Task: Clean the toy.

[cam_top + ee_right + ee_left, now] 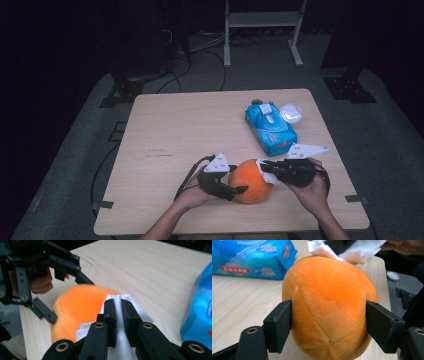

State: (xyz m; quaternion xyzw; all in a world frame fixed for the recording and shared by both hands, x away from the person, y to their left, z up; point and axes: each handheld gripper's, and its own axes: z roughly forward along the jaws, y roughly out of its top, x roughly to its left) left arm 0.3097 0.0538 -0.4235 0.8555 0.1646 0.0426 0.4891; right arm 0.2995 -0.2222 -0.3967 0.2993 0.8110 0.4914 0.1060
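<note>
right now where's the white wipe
In the high view the white wipe sits near the table's front edge, pinched in the right gripper against the orange plush ball.

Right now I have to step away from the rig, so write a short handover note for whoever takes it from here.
Left gripper: shut on the orange plush ball, pads on both its sides, steadying it on the table.
Right gripper: shut on a white wipe, which lies on the ball's top.
Blue wipe pack: behind the ball, toward the far right.
Done: wipe taken, ball held.
Left: probably wipe the ball, then put the wipe down.
</note>
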